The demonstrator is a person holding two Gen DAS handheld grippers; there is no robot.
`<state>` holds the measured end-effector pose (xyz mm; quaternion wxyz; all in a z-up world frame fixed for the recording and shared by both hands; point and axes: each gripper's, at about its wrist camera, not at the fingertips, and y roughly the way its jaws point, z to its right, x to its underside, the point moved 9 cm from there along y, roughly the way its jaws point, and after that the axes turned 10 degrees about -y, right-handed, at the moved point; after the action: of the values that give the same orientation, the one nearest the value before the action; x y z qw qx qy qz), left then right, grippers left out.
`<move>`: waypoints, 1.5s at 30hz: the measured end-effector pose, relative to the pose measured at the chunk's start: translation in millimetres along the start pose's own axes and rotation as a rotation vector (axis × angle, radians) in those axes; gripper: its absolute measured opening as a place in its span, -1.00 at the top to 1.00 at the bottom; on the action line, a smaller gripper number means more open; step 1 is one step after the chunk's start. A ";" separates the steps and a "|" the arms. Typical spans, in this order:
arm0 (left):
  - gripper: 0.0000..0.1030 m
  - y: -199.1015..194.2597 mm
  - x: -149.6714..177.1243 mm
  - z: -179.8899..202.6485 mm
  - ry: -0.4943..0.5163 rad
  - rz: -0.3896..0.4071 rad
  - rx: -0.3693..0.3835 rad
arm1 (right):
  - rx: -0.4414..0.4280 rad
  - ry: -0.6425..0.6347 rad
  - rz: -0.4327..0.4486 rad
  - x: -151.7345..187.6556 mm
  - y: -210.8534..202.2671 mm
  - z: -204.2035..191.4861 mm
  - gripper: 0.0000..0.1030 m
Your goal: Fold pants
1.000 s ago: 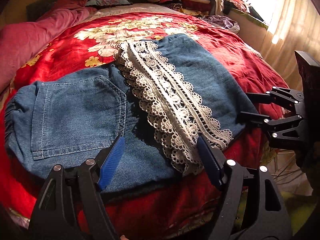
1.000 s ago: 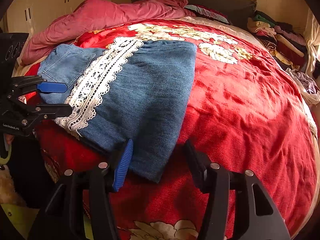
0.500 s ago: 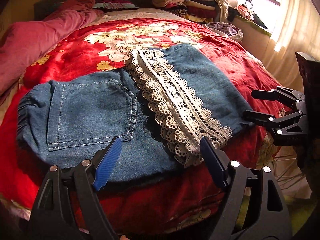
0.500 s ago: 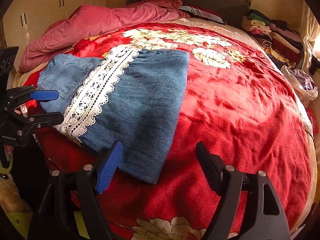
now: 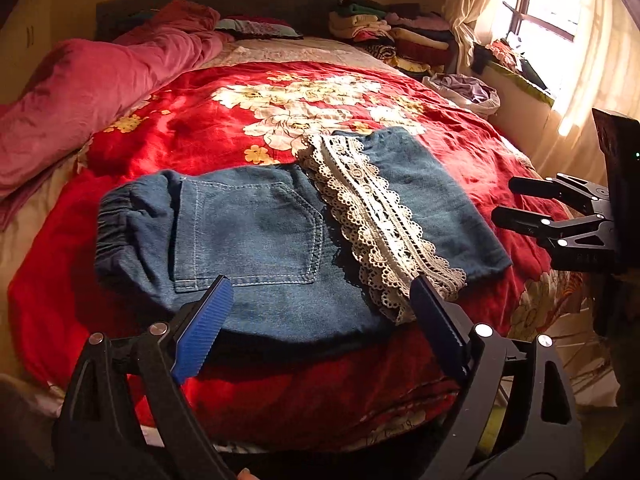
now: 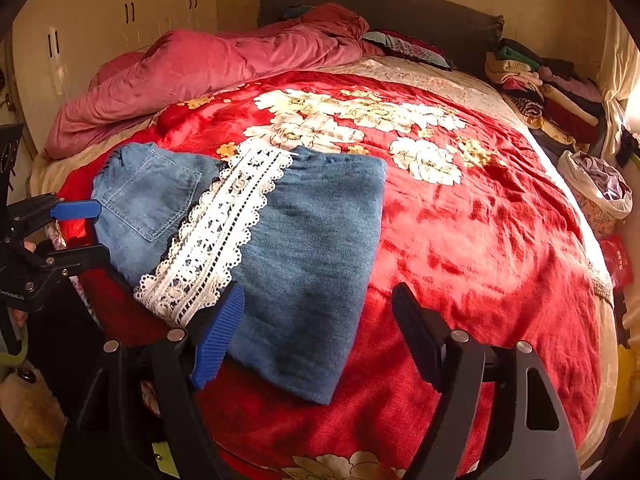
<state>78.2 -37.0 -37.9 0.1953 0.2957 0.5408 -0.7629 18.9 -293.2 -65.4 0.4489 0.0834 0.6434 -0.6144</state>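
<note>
Blue denim pants [image 5: 256, 236] with a white lace hem [image 5: 372, 216] lie folded on the red floral bedspread [image 5: 224, 120], back pocket up, leg end folded over the seat. My left gripper [image 5: 320, 320] is open and empty, just short of the pants' near edge. My right gripper [image 6: 316, 328] is open and empty, above the near corner of the folded leg [image 6: 312, 248]. The right gripper also shows at the right of the left wrist view [image 5: 516, 200]. The left gripper shows at the left of the right wrist view [image 6: 84, 228].
A pink duvet [image 6: 208, 68] is bunched at the bed's far left. A stack of folded clothes [image 6: 544, 88] sits at the far right corner. A bag of laundry [image 6: 600, 184] stands beside the bed. A bright window [image 5: 552, 8] is on the right.
Both grippers have drawn back from the pants, which look smaller and farther. The pants lie as before. Both grippers stay open.
</note>
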 end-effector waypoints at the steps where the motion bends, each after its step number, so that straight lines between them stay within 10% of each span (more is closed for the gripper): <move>1: -0.64 -3.6 -1.5 -4.1 -0.008 0.008 -0.006 | -0.001 0.000 0.004 -3.7 -0.8 -1.4 -0.57; 3: -0.69 -10.2 -4.8 -13.5 -0.014 0.028 -0.039 | 0.004 0.005 0.027 -13.1 -3.7 -3.3 -0.83; 24: -0.81 -20.0 -3.4 -88.5 -0.190 0.029 -0.109 | -0.132 -0.092 0.070 -94.6 30.5 -72.8 -0.86; 42: -0.79 1.5 15.7 -135.1 -0.448 -0.024 0.035 | -0.360 -0.297 0.003 -166.0 93.6 -168.6 -0.87; 45: -0.42 4.2 15.6 -130.9 -0.487 -0.023 0.112 | -0.376 -0.344 -0.011 -173.3 105.9 -183.2 -0.87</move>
<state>100.6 85.1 -82.7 0.2942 0.1074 0.4379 -0.8427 102.7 -33.2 -52.3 0.5560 -0.1106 0.6610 -0.4916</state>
